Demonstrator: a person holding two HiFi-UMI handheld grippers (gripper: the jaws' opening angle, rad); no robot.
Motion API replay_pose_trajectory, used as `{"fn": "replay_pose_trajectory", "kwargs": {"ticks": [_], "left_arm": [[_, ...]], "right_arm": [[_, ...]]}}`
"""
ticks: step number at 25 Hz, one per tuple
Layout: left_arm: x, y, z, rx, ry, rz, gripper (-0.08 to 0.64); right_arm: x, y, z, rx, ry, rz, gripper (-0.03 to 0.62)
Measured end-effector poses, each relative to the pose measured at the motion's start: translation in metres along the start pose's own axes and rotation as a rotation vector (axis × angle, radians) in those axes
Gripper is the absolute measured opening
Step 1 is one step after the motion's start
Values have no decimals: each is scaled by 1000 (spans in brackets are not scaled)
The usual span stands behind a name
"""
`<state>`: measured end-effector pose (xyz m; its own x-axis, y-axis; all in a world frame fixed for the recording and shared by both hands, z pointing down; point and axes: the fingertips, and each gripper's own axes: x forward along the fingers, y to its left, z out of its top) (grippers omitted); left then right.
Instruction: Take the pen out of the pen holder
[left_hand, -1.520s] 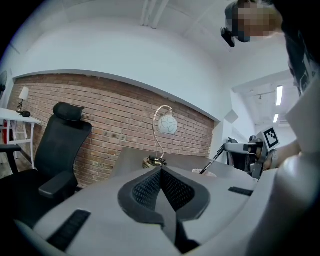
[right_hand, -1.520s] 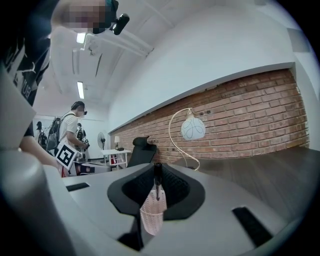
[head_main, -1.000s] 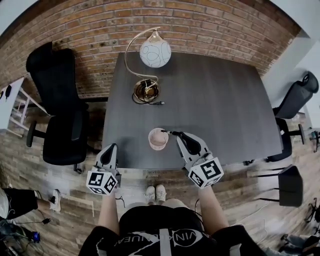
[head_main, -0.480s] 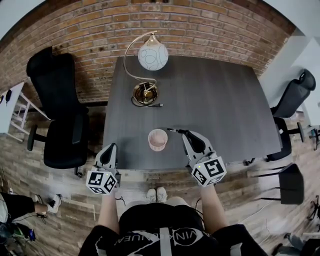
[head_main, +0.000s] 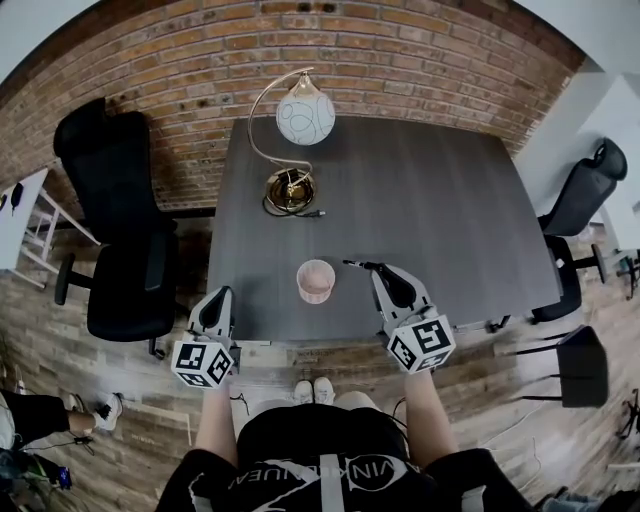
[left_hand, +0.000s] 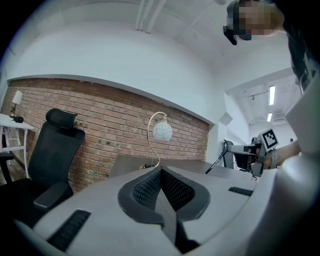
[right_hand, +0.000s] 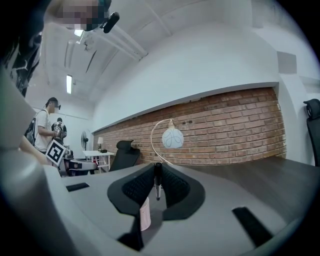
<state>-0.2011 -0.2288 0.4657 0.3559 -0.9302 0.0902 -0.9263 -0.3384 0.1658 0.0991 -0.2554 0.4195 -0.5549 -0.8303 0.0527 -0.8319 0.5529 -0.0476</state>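
Holding the pen (head_main: 352, 264) clear of the holder (head_main: 316, 280), just to its right over the table (head_main: 430, 190).
My right gripper (head_main: 374, 267) pinches the pen at one end, and the rest pokes out toward the holder. My left gripper (head_main: 224, 293) waits at the table's near edge, jaws pressed together on nothing.

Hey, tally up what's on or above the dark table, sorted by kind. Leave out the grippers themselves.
Lamp: 1
Pen holder: 1
Pen: 1, held above the table by the right gripper
Total: 3
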Motion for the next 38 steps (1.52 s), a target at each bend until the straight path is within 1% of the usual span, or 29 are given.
{"fn": "replay_pose_trajectory", "kwargs": {"ticks": [14,26,38], "left_arm": [[-3,1,10,6,-26,-2,12],[-12,9,19,2,-52,27,12],[-20,13,13,-9,-38,41,12]], "right_arm": [[-19,-11,-9,4,18,-56,57],[-20,-9,-12,3,27,-55,56],[-24,-13,-18,11,43,-69,57]]}}
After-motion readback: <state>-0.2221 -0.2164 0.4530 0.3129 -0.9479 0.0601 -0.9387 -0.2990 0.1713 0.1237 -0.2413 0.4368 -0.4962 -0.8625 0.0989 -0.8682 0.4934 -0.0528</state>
